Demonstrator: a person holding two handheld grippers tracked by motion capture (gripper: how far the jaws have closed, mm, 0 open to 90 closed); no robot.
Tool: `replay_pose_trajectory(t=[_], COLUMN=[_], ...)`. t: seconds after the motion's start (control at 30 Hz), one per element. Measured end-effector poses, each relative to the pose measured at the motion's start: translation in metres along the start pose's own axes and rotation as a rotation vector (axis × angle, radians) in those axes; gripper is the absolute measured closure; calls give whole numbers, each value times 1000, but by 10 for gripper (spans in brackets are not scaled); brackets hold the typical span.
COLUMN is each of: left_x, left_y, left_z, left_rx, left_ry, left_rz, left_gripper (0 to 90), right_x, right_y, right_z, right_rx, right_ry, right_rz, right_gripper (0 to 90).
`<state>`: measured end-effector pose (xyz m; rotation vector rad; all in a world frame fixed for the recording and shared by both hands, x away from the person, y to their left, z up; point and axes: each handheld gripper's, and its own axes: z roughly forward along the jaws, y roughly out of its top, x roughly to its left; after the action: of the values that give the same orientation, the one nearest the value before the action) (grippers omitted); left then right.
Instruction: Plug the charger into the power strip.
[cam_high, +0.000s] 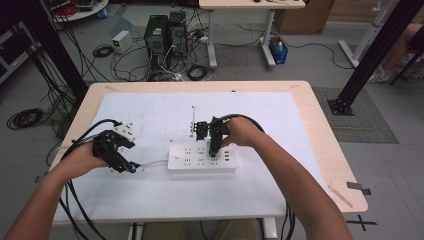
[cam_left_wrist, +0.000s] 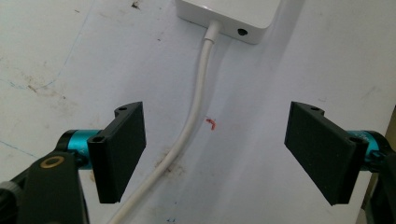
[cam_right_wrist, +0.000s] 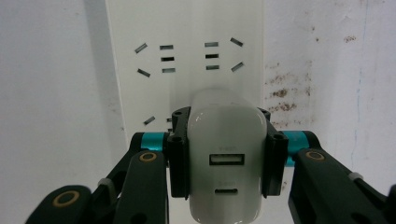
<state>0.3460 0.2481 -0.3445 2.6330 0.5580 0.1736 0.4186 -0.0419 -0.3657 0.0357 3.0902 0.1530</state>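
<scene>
Clamped in our right gripper (cam_right_wrist: 226, 158), white two-port charger block (cam_right_wrist: 227, 154) meets white plastic power strip (cam_high: 202, 158); press squarely. Left gripper (cam_left_wrist: 215, 154) gapes empty astride cord (cam_left_wrist: 196, 98).

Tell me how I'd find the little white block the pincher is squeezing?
Look at the white sheet covering the wooden table, then find the long white power strip lying in its middle. Over the strip's right part, the right gripper clamps a rounded white charger between its black jaws. Unlike the flat strip with its slots, the charger has two small ports on its face.
</scene>
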Motion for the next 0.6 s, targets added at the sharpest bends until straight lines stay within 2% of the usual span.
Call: replay_pose_trajectory(t=[0.17,0.27,0.3,0.33,0.37,0.47,0.53,0.6], left_x=[1,0,0,0,-1,-1,-2,-2], left_y=[-5,-6,-6,-6,-6,-7,-6,-4], left_z=[-4,-4,-4,-3,-3,-1,-1,0], left_rx=[-19,-22,-20,-18,-18,-5,-7,-11], left_ry=[10,8,6,4,3,-3,-4,-7], left_rz=[-16,-19,-16,-15,-14,-14,-12,-9], left_gripper=[207,207,207,207,207,207,207,208], right_x=[9,8,6,-3,-3,-17,-20,-19], right_y=[3,4,4,0,0,-3,-4,-3], right_z=[1,1,1,1,1,3,3,3], right_rx=[17,24,19,-7,-7,-32,-36,-35], right_ry=[-55,-51,-35,11,11,100,124,119], right_rz=[-29,-34,-21,-18,-18,16,21,25], right_gripper=[627,627,627,627,627,627,627,627])
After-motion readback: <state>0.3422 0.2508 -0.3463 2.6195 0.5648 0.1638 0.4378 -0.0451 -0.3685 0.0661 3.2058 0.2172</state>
